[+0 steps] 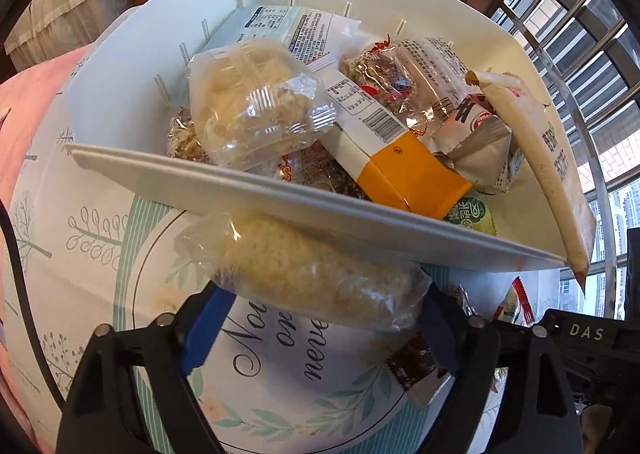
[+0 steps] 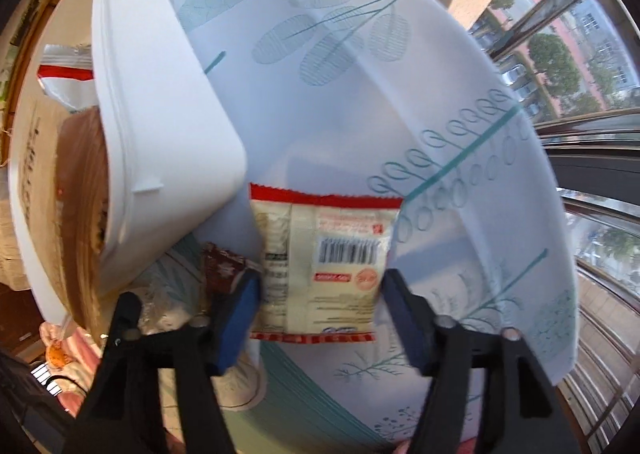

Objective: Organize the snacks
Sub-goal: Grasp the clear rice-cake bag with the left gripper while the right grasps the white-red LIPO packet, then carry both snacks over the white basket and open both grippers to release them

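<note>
- In the left wrist view, the left claw [image 1: 320, 328] sits at the bottom of the frame with its blue pads [image 1: 204, 334] spread wide.
- A clear bag of pale crumbly snack [image 1: 316, 274] lies across the gap between the pads, in the lower middle of the frame. The pads sit right at its two ends — I cannot tell if they squeeze it.
- The far end of that bag goes under the near rim of the white bin [image 1: 280, 189], which fills the middle and top of the frame.
- The bin holds many snacks: another clear bag of pale snack [image 1: 248, 101] at its left, an orange and white packet [image 1: 400, 157] in the middle, and a brown paper-like packet [image 1: 536, 141] at the right.
- In the right wrist view, the right claw [image 2: 320, 314] is low in the frame, and a white packet with red edges [image 2: 324, 262] stands between its pads.
- The pads touch the packet's two sides — it looks pinched.
- A small dark brown packet [image 2: 222, 266] lies just left of it, and the bin's white wall [image 2: 160, 133] is at the upper left.
- All rests on a tablecloth with leaf drawings [image 2: 440, 173].
</note>
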